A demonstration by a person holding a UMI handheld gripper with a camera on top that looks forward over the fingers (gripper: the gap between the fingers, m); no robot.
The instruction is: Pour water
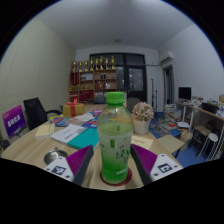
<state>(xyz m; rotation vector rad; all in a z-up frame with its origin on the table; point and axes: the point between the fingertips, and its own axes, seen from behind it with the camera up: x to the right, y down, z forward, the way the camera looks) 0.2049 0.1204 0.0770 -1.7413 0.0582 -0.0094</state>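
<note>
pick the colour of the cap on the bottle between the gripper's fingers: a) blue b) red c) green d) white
c, the bottle standing between the gripper fingers carries a green cap above its clear body and green label.

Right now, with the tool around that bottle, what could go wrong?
1. The green-capped bottle stands between the tool's fingers; whether both pads press it is unclear, so a lift might slip.
2. The cap looks still on, so tilting now would likely pour nothing.
3. Papers lie just beyond on the table; a spill could wet them.
</note>
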